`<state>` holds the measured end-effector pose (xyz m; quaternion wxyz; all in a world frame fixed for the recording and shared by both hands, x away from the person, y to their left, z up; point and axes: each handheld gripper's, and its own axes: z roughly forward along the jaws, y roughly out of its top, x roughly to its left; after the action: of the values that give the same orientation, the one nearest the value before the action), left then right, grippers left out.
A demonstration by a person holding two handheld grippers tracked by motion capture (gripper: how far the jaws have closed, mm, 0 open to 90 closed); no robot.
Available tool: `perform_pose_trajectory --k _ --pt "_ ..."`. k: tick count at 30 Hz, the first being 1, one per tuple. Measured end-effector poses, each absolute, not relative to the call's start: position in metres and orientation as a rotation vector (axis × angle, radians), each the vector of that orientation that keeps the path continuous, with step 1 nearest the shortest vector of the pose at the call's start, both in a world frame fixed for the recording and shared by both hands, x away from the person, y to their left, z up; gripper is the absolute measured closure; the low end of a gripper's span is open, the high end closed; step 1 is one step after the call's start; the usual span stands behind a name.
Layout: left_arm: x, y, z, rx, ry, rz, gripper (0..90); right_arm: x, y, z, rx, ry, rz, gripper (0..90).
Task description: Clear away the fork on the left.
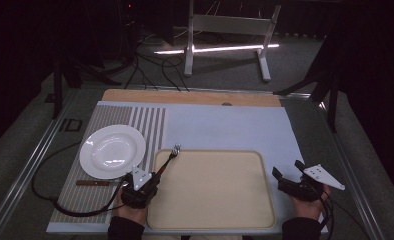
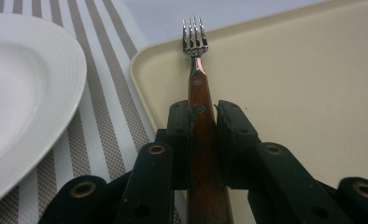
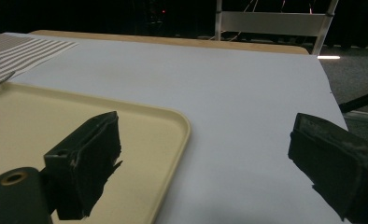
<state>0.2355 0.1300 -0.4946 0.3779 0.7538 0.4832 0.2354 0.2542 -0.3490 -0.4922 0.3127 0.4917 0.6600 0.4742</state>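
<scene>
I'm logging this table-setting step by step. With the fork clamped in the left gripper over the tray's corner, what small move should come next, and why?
Probably carry the fork left toward the placemat: the left gripper clamps its handle, its tines sit over the tray corner, beside the plate.

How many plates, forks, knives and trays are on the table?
Plates: 1, the white plate
Forks: 1, the fork in the left gripper
Knives: 1, the knife
Trays: 1, the beige tray
Total: 4
</scene>
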Motion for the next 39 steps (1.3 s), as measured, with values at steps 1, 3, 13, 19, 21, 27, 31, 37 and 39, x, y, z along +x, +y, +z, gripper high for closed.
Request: perform_pose_trajectory --k 1,3,13,19,21,27,31,37,39 --pt "0.232 0.130 -0.495 1.930 1.237 0.596 77.0 0.254 -0.349 -0.492 1.298 1.741 1.250 9.1" --pt "0.228 0.130 -0.498 1.938 1.233 0.594 76.9 0.254 -0.349 -0.492 1.297 1.741 1.251 9.1" --pt "0.225 0.126 -0.502 1.949 1.203 0.544 75.7 0.255 -0.348 -0.493 1.296 1.742 1.245 9.1" --pt "0.226 0.130 -0.495 1.893 1.157 0.554 43.2 0.255 -0.348 -0.492 1.297 1.742 1.245 9.1" --pt "0.228 0.132 -0.493 1.878 1.148 0.570 28.6 0.255 -0.348 -0.492 1.297 1.743 1.245 9.1" --pt "0.232 0.139 -0.484 1.861 1.099 0.585 12.1 0.255 -0.348 -0.493 1.295 1.746 1.247 9.1" --pt "0.235 0.146 -0.476 1.846 1.076 0.590 6.9 0.255 -0.348 -0.493 1.296 1.745 1.248 9.1" --pt "0.241 0.166 -0.465 1.812 1.061 0.616 1.8 0.255 -0.348 -0.493 1.296 1.746 1.247 9.1" --pt "0.242 0.170 -0.464 1.805 1.060 0.626 0.8 0.255 -0.348 -0.493 1.295 1.747 1.247 9.1"
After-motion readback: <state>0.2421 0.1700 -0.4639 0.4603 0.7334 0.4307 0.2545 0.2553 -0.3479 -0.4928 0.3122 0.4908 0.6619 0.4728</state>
